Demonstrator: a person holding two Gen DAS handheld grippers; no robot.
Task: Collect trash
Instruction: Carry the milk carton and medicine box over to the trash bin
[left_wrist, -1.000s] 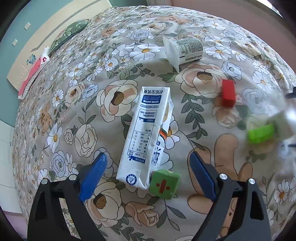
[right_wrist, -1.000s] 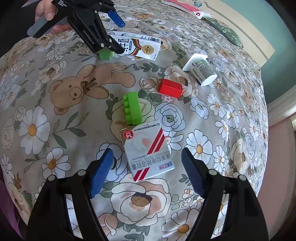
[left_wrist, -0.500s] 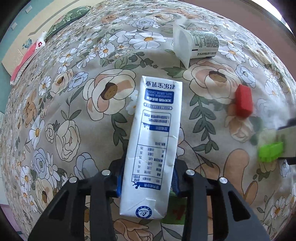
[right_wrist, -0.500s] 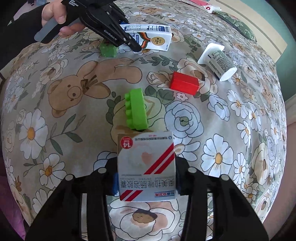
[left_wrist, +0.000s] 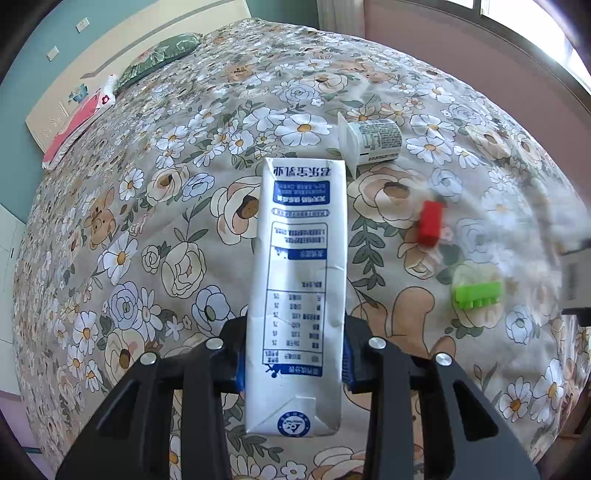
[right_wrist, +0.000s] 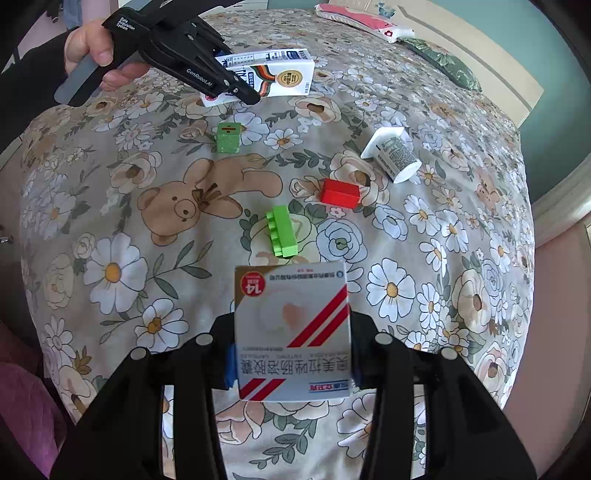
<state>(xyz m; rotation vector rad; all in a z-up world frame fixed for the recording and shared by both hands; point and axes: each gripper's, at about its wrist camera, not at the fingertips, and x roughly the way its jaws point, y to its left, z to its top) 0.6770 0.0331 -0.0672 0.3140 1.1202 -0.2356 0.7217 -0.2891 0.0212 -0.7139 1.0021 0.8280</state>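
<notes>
White milk carton (left_wrist: 299, 280) is sitting clamped in left gripper (left_wrist: 293, 363), long axis running straight ahead. Right gripper (right_wrist: 290, 363) is pinching medicine box (right_wrist: 291, 332). Yogurt cup (left_wrist: 369, 142) is lying ahead-right of left gripper, on bedspread (left_wrist: 147, 221), nearer left.

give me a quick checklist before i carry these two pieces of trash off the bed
1. Left gripper shut on the milk carton: ok, both pads press its sides.
2. Right gripper shut on the medicine box: ok, held near its lower half.
3. Carton lifted off the bedspread: ok, the right wrist view shows it raised above the green cube.
4. Medicine box free of the green brick: ok, a gap shows between them.
5. Trash left behind: not ok, the yogurt cup lies on its side.
6. Bin location: cannot tell, none in view.
</notes>
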